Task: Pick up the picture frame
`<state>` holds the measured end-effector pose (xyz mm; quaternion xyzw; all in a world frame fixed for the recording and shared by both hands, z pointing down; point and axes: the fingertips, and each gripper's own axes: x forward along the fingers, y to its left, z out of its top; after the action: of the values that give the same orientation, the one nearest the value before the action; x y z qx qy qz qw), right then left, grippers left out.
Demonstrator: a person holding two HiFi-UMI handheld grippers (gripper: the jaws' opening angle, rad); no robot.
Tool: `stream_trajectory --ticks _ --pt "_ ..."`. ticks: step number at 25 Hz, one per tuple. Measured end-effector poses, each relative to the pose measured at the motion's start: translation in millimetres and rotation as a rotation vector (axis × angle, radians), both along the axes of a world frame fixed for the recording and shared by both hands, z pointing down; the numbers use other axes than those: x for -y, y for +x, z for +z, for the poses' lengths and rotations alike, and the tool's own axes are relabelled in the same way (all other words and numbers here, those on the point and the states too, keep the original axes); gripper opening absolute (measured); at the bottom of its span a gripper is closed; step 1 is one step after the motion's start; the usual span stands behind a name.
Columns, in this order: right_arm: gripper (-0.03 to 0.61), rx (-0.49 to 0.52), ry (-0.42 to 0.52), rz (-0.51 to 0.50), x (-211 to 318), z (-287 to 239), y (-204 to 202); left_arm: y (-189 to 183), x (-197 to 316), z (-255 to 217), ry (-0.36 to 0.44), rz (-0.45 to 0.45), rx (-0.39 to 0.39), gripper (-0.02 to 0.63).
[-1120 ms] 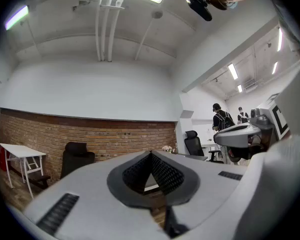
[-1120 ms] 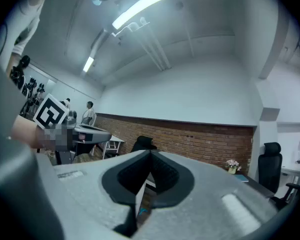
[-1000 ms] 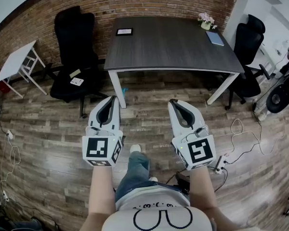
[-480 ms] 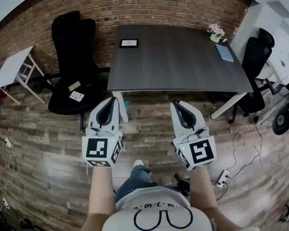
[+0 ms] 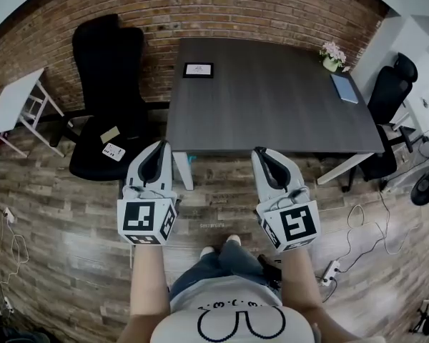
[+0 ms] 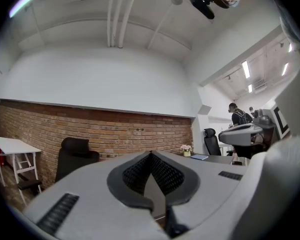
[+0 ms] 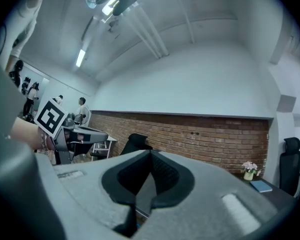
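Picture frame [image 5: 199,69] pickup looks not yet begun. It sits, apparently flat, near the far left corner of the desk [image 5: 272,113], close to the brick wall [image 5: 222,9] and well apart from both tools.

The biggest hazard is the desk itself. It is deep, and the frame is on the side away from the person, so a reach from the near edge would probably be a long stretch with poor control. Going round the left end may be shorter, but the black office chair [image 5: 107,91] stands just beside that end and could be bumped or block the way. On the floor [image 5: 71,220] at the right, loose cables [image 5: 361,216] trail not far from the person's feet, a likely trip point if the path drifts that way.

Next, the tools. The left hand-held gripper [image 5: 159,150] and the right hand-held gripper [image 5: 262,156] are held level, pointing at the desk from about its near edge. Each has its jaws pressed together with nothing between them. If either arrives like that, I judge it would shove the frame toward the wall or off the left edge rather than take it.

Smallest is the frame. Low and thin-edged, it gives the jaws little to bite, so they could skid over its top, or scrape the desk and let it drop.
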<state>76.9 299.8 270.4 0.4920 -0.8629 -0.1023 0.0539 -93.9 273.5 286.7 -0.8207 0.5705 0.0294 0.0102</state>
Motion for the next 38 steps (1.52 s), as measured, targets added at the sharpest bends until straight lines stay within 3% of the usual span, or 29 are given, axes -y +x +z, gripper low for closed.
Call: stream_trajectory --ticks 8,19,26,38 --pt "-0.003 -0.018 -0.029 -0.042 79.5 22.5 -8.0 -12.0 68.6 22.1 -0.025 -0.043 -0.007 -0.002" --pt "-0.003 0.003 -0.018 -0.101 253.8 14.3 -3.6 -10.3 237.0 18.5 -0.034 -0.092 0.023 -0.002" --pt "-0.003 0.016 -0.069 -0.136 354.1 26.0 3.2 -6.8 330.9 19.6 -0.053 -0.131 0.022 -0.002" --pt "-0.003 0.023 -0.185 -0.138 453.6 64.9 -20.3 -28.8 433.9 67.8 -0.221 -0.127 -0.002 0.01"
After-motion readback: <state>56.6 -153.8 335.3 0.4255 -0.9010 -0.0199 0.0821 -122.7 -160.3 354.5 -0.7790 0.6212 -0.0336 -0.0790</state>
